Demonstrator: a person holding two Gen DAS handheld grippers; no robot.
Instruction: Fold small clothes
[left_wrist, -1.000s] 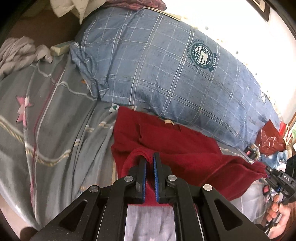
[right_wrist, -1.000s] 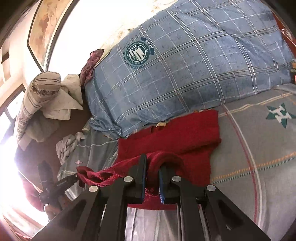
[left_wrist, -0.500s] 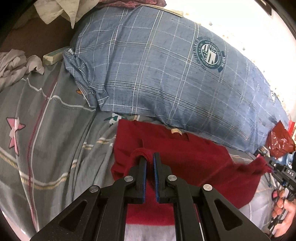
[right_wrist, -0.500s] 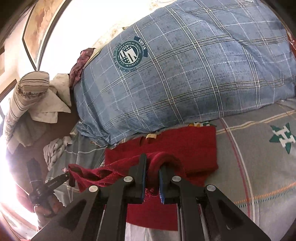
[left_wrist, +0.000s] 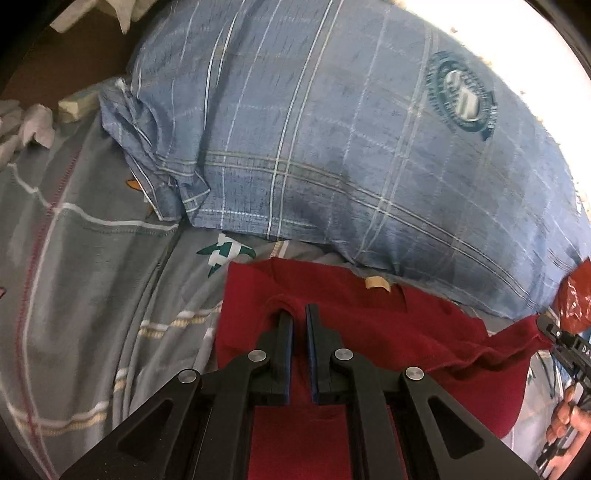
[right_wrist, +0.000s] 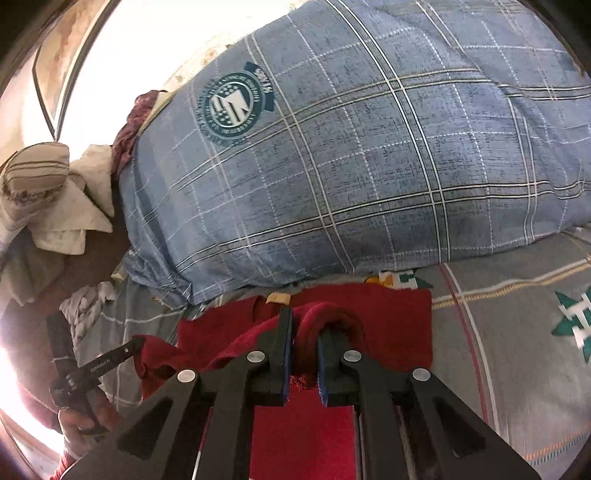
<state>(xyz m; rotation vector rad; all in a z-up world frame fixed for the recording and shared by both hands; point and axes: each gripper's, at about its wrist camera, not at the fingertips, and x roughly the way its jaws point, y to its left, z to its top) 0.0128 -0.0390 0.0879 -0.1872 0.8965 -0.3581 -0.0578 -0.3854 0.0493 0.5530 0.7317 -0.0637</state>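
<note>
Both tongs are pinching the same red shirt (left_wrist: 417, 343), and the step in hand looks like folding its near edge over toward the collar. To do this well, both tongs should move forward together, at the same height and the same speed, so the folded edge stays straight. The held edge should land flat on the part of the shirt that lies on the bed (left_wrist: 85, 280), with its corners lined up with the corners below. The tongs should let go only when the cloth is resting down, or the soft fabric may flop back and bunch up. The cloth sags between the two grips, so pulling the tongs a little apart would take out the slack.

The left tongs (left_wrist: 300, 314) are pressed together on a bump of red cloth that wraps over their tips. The right tongs (right_wrist: 303, 325) are also pressed together, with a thick roll of red cloth squeezed between them. In the left view, the right tongs show far off at the edge, holding the other corner of the lifted cloth.

The red shirt lies on the gray bed, right in front of both tongs and partly under them. Its far edge, with a small tan label (right_wrist: 277, 297), sits just beside the big blue checked pillow (right_wrist: 369, 166). The lifted edge hangs above the flat part, between the two tongs. The left side of the flat part is near a green star print (left_wrist: 225, 251) on the bed cover.
</note>
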